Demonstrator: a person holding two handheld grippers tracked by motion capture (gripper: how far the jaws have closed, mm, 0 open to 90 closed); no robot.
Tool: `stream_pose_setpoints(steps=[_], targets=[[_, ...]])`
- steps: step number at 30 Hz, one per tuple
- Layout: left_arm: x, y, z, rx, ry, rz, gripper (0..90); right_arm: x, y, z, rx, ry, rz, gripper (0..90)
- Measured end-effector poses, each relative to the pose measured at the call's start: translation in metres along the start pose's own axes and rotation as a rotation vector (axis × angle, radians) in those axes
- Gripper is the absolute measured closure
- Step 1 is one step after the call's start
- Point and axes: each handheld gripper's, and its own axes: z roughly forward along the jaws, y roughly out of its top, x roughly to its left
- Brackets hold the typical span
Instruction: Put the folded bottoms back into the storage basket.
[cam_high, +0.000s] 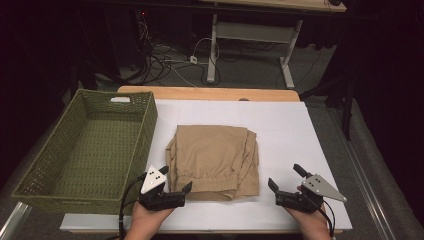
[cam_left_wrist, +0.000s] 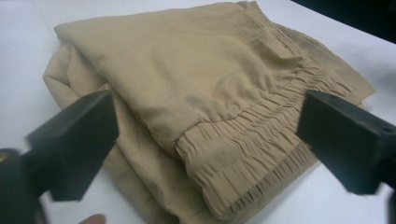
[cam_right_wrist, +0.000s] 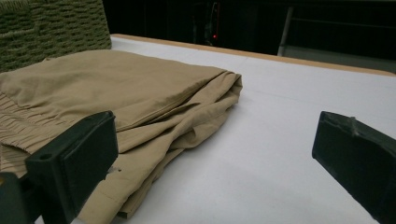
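Note:
A folded pair of tan shorts (cam_high: 214, 161) with an elastic waistband lies in the middle of the white table cover (cam_high: 285, 130). My left gripper (cam_high: 175, 179) sits at the shorts' near-left corner, jaws open, nothing between them. In the left gripper view the gathered waistband of the shorts (cam_left_wrist: 233, 154) lies just ahead of the open jaws. My right gripper (cam_high: 286, 178) rests to the right of the shorts, apart from them, jaws open and empty. From the right gripper view the shorts (cam_right_wrist: 130, 93) spread to the left of its jaws.
A green woven basket (cam_high: 35, 172) stands empty at the left of the table, its wall (cam_right_wrist: 51, 28) behind the shorts. The table's wooden far edge (cam_high: 210, 92) borders a dark floor with cables and a desk frame.

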Motion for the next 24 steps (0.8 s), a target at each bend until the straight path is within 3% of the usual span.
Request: stream_pose_setpoints(steps=[4, 6, 11, 17, 18, 19, 20, 22, 24], targets=[[0.001, -0.001, 0.008, 0.025, 0.027, -0.009, 20.6, 0.002, 0.002, 0.008, 0.038, 0.026, -0.006, 7.8], [0.002, -0.004, 0.012, 0.048, 0.047, -0.027, 26.7, 0.004, 0.002, 0.011, 0.067, 0.045, -0.022, 18.5], [0.003, -0.009, 0.012, 0.124, 0.066, -0.036, 26.9, 0.014, 0.002, 0.018, 0.151, 0.106, -0.01, 33.7], [0.003, -0.016, 0.008, 0.165, 0.1, -0.055, 24.3, 0.027, 0.001, 0.036, 0.263, 0.133, -0.005, 33.8], [0.004, -0.016, 0.008, 0.175, 0.106, -0.064, 23.9, 0.03, -0.001, 0.046, 0.321, 0.135, -0.014, 33.3], [0.005, -0.018, 0.01, 0.216, 0.105, -0.087, 23.9, 0.03, -0.001, 0.052, 0.361, 0.131, -0.023, 32.1], [0.005, -0.018, 0.01, 0.216, 0.105, -0.087, 23.9, 0.03, -0.001, 0.057, 0.39, 0.128, -0.024, 31.9], [0.006, -0.018, 0.013, 0.261, 0.091, -0.105, 24.0, 0.03, -0.001, 0.061, 0.406, 0.128, -0.026, 31.0], [0.006, -0.018, 0.015, 0.277, 0.087, -0.113, 24.3, 0.032, 0.001, 0.07, 0.424, 0.128, -0.019, 29.7]])
